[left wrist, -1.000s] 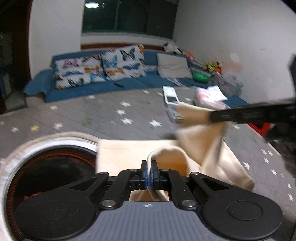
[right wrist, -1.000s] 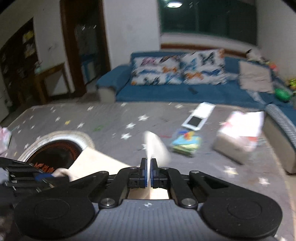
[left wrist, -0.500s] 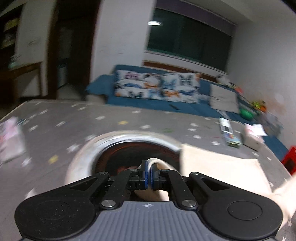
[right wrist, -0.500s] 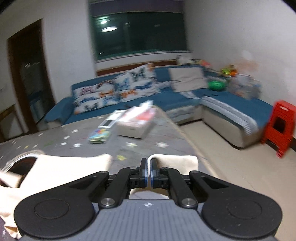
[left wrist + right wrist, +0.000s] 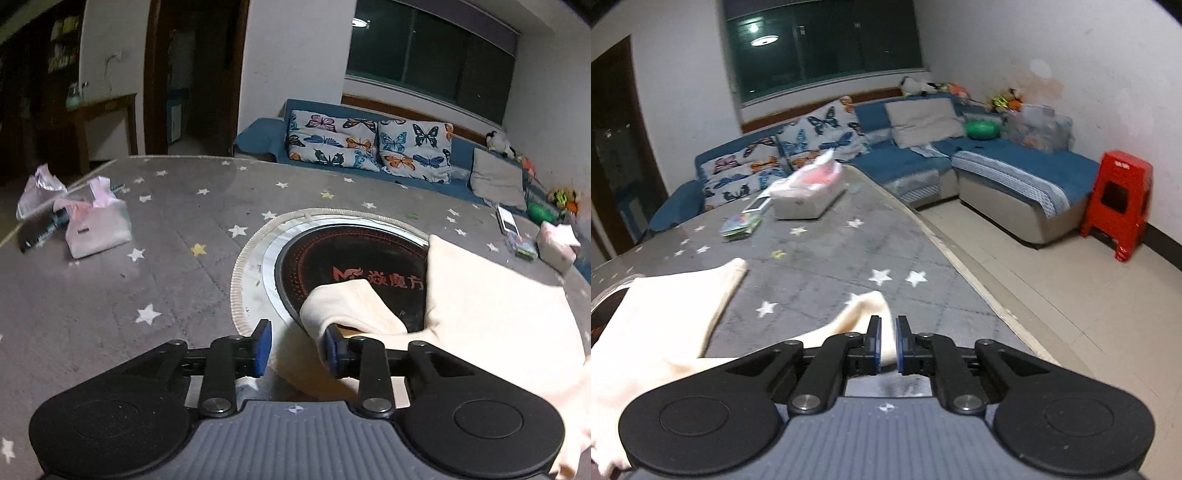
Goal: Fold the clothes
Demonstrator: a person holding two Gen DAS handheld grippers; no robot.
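Since half a second ago, both grippers have parted their jaws: the left gripper [image 5: 295, 345], then clamped on cloth, now stands wide open, and the right gripper [image 5: 887, 343], then closed on a fold, now shows a narrow gap. The cream garment [image 5: 495, 314] lies spread on the grey star-patterned table [image 5: 110, 295], one rounded sleeve end [image 5: 347, 306] resting over the dark round cooktop [image 5: 351, 266] set into the table; this sleeve end touches the left gripper's right finger pad but is not pinched. In the right wrist view, a pointed corner of the garment [image 5: 866, 314] lies between and just ahead of the right gripper's blue pads, with no clear pinch; the garment's main panel [image 5: 672, 302] lies to the left. A tissue box [image 5: 809, 195] and a small booklet [image 5: 740, 225] sit farther along the table, well apart from the garment. A pink bag [image 5: 96, 225] rests near the table's left side. A blue sofa [image 5: 1015, 162] with butterfly cushions [image 5: 369, 147] lines the far wall, a red stool [image 5: 1119, 203] beside it.
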